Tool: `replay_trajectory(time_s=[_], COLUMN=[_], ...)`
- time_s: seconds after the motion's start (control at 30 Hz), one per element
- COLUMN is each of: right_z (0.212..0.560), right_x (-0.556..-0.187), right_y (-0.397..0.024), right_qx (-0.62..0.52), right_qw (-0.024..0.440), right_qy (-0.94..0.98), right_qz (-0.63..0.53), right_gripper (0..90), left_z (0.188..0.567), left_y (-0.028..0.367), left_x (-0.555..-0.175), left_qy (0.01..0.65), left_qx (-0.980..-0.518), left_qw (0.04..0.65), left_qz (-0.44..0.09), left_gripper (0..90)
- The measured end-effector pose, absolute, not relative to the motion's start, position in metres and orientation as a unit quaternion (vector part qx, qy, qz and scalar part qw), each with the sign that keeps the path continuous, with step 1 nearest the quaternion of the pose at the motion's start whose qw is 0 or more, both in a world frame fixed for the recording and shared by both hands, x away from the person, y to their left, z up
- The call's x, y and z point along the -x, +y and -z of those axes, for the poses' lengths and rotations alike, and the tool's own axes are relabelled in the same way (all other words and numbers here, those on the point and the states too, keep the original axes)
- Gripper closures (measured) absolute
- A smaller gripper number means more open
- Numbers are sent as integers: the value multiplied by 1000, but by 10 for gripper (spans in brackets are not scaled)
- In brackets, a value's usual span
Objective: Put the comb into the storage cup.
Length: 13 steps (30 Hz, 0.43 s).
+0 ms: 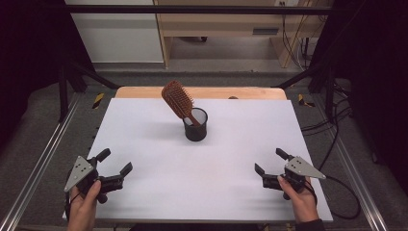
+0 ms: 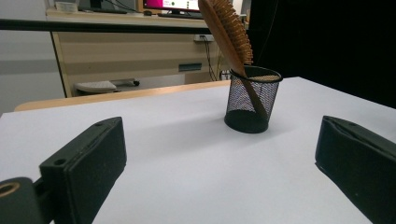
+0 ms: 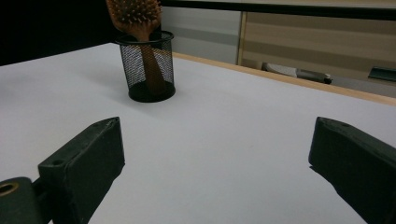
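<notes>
Wooden and reddish-brown, the hairbrush (image 1: 178,99) stands handle-down in a black mesh cup (image 1: 196,126) near the middle of the white table (image 1: 144,192), a little toward the far edge, and its bristled head leans up and away to the left, well above the rim. Both grippers rest low at the near edge, well apart from the cup: the left gripper (image 1: 117,166) at the near left corner and the right gripper (image 1: 271,164) at the near right, each with its jaws spread wide and nothing between them. The work in hand looks like getting the brush out of the cup, and neither tool has started its reach. Because the cup is light and open-weave, a pull on the tilted brush would probably tip or drag it, so one gripper should steady the cup by its rim or wall while the other closes on the brush just below the head, where the neck clears the rim. Lifting along the line of the lean, rather than straight up, should keep the handle from catching the mesh.
</notes>
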State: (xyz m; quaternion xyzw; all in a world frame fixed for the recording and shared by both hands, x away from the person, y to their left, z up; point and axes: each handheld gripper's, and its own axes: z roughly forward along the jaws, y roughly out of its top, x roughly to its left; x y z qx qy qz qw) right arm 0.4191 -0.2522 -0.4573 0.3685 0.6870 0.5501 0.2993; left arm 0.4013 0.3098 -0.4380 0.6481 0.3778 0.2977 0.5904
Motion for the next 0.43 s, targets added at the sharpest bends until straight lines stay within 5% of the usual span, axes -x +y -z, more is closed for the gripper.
replay_trajectory(time_s=[0.43], right_z=[463], right_x=[-425], right_y=[-245], right_qx=[-368], right_qw=[292], right_qy=[692], right_qz=[-548], right_gripper=[40], left_z=[438], left_y=[304], left_x=[-400], left_qy=[373], left_qx=[-659], left_qw=[568], left_qz=[-323], left_gripper=[25])
